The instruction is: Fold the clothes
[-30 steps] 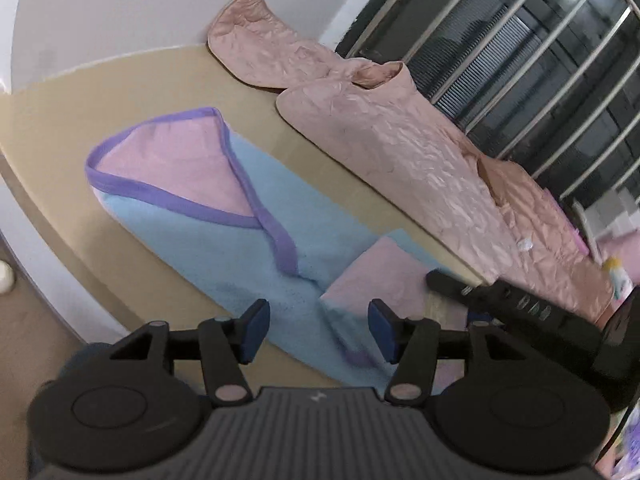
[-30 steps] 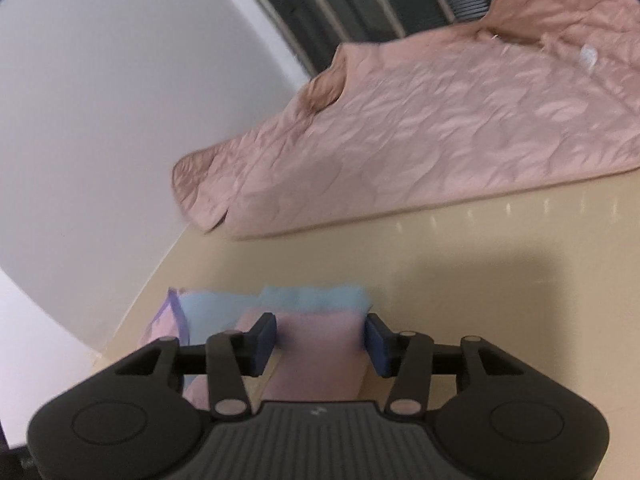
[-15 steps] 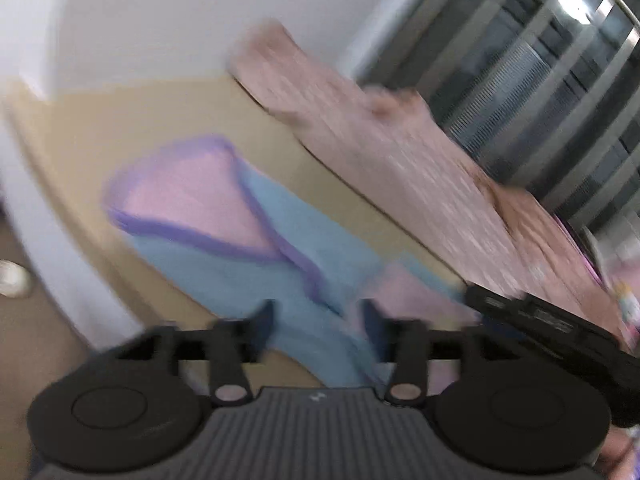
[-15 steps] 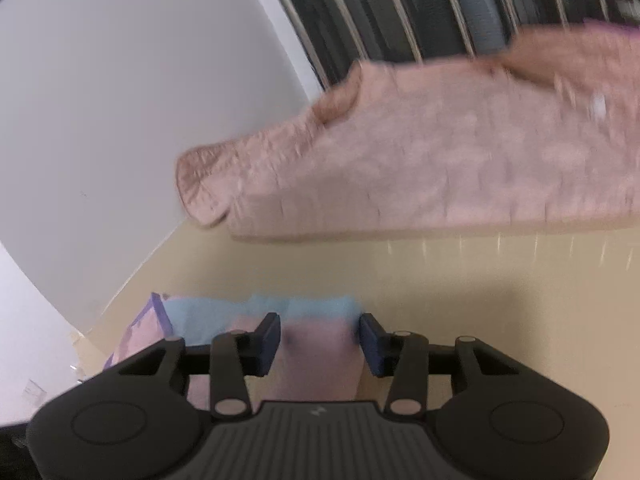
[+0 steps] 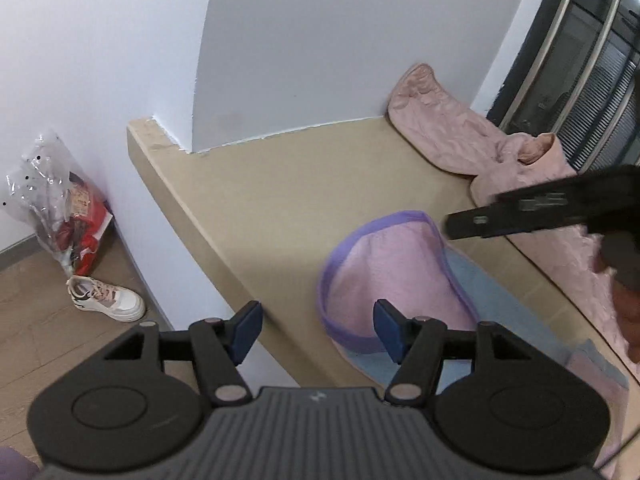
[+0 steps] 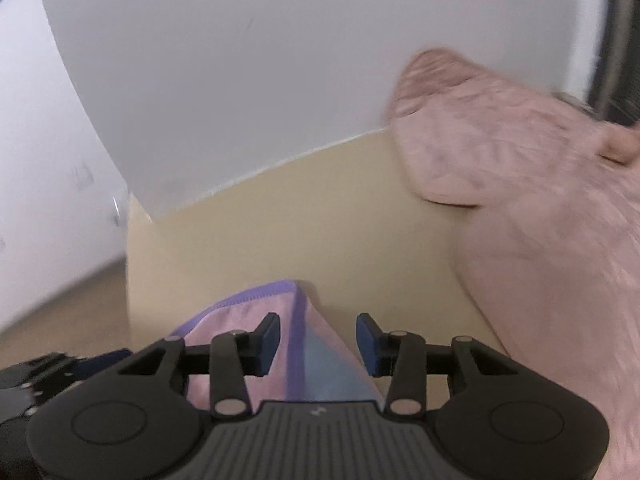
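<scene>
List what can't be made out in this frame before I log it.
- Blue garment, left wrist view: its near end is hidden behind the left claw body and cut by the right edge.
- Pink jacket, right wrist view: motion blur smears the quilting; cut off at the right edge.
- Right claw, left wrist view: blurred, tips unclear.
- Bag contents: too small and crumpled to identify.

The left gripper point(image 5: 316, 330) is being held with its jaws spread wide, nothing between them, above the edge of a beige ledge point(image 5: 272, 200). Ahead and to its right, a blue garment with a pink, purple-trimmed hood point(image 5: 394, 276) is lying flat. The right gripper point(image 5: 520, 216) is being held above it. Further ahead, a pink quilted garment point(image 5: 460, 136) is lying. Down to the left, a white sneaker point(image 5: 106, 300) and a plastic bag point(image 5: 60, 208) are sitting on the floor.
</scene>
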Tool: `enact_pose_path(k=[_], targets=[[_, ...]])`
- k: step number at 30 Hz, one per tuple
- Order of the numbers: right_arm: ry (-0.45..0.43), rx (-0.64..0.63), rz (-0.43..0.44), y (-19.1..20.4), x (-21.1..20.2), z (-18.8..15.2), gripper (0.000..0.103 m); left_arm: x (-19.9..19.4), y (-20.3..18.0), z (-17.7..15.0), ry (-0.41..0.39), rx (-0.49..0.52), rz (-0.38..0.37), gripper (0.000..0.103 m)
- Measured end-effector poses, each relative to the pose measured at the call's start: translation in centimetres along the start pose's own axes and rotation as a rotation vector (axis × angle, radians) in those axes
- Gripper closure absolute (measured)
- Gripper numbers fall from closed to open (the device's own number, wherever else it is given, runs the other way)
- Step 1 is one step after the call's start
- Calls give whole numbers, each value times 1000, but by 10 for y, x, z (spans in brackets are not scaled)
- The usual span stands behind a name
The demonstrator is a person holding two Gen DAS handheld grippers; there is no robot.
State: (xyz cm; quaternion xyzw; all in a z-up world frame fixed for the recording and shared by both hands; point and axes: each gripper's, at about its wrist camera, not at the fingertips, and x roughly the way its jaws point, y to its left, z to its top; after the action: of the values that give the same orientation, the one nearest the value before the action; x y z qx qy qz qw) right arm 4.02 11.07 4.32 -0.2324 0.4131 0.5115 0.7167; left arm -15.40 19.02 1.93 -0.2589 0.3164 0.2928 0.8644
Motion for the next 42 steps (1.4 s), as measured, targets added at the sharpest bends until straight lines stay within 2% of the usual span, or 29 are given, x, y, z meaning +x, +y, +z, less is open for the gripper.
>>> enact_pose_path(k=[4,7,8,9,15,18,19,21,24,28,30,34,37,42], targets=[[55,-6,-53,5,21,5,67,0,8,3,9,-36,-19,46],[37,17,-66,0,22,0,86,-4,4,2,-41,5,1,51],[31,30,-68,-2,21,-3,96,-5,3,1,-58,18,7,59],[27,42,-72,-4,19,-5,98,-7,0,1,-73,29,8,61],[-17,69,-81,-12,10,-22,99,0,-18,-3,-73,93,-8,59],[-42,79,-115,-14,3,-27,99,4,-22,-3,-77,97,-12,62],[-52,81,-129,-14,1,-29,99,5,-24,-4,-75,101,-24,66],[-76,86,-138,-16,-5,-31,100,7,-29,-7,-57,117,-60,96],[-118,91,-171,-18,-19,-36,100,8,-35,-11,-36,135,-119,101],[-185,124,-271,-32,-40,-46,100,6,-47,-4,-72,143,-182,101],[-218,171,-308,-47,-53,-53,100,8,-66,10,-139,204,-236,101],[-290,319,-408,-91,-90,-72,101,22,-120,34,-217,375,-322,101],[-330,432,-481,-136,-108,-79,101,40,-164,50,-213,446,-387,101],[-325,586,-573,-186,-128,-102,101,75,-243,61,-173,554,-468,101]])
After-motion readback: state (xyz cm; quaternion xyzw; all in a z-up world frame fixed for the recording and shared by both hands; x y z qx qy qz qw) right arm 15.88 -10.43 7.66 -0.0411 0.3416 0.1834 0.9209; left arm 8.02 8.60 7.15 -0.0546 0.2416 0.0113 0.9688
